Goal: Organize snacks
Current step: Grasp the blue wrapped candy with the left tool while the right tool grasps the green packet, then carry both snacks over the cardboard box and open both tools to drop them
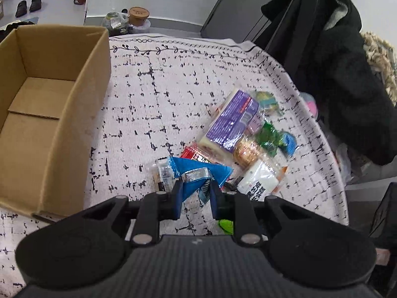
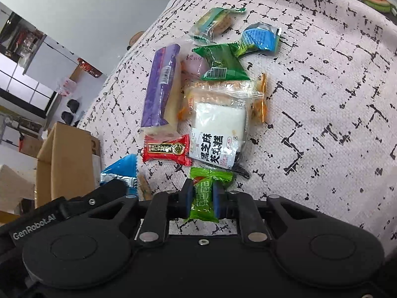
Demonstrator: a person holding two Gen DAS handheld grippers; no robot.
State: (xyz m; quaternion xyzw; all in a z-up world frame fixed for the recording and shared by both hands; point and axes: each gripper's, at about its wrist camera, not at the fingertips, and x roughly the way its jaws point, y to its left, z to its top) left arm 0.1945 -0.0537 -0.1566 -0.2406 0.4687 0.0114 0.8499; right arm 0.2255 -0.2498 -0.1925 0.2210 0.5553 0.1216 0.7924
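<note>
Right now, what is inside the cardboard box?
The cardboard box shows only its bare bottom flaps, with no snacks visible. Its near corner is hidden behind the box wall. The left gripper holds a blue packet outside it.

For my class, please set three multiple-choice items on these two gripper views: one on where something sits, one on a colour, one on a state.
1. Where is the cardboard box relative to the snack pile in the left wrist view?
A. Left of it
B. Right of it
C. Under it

2. What colour is the packet held by the right gripper?
A. Red
B. Light green
C. Purple

3. What is the box's state?
A. Taped shut
B. Full of snacks
C. Open, no snacks visible inside

Answers: 1 A, the box sits at the left edge; 2 B, the light green packet is pinched between the fingers; 3 C, its bare bottom shows.
</note>
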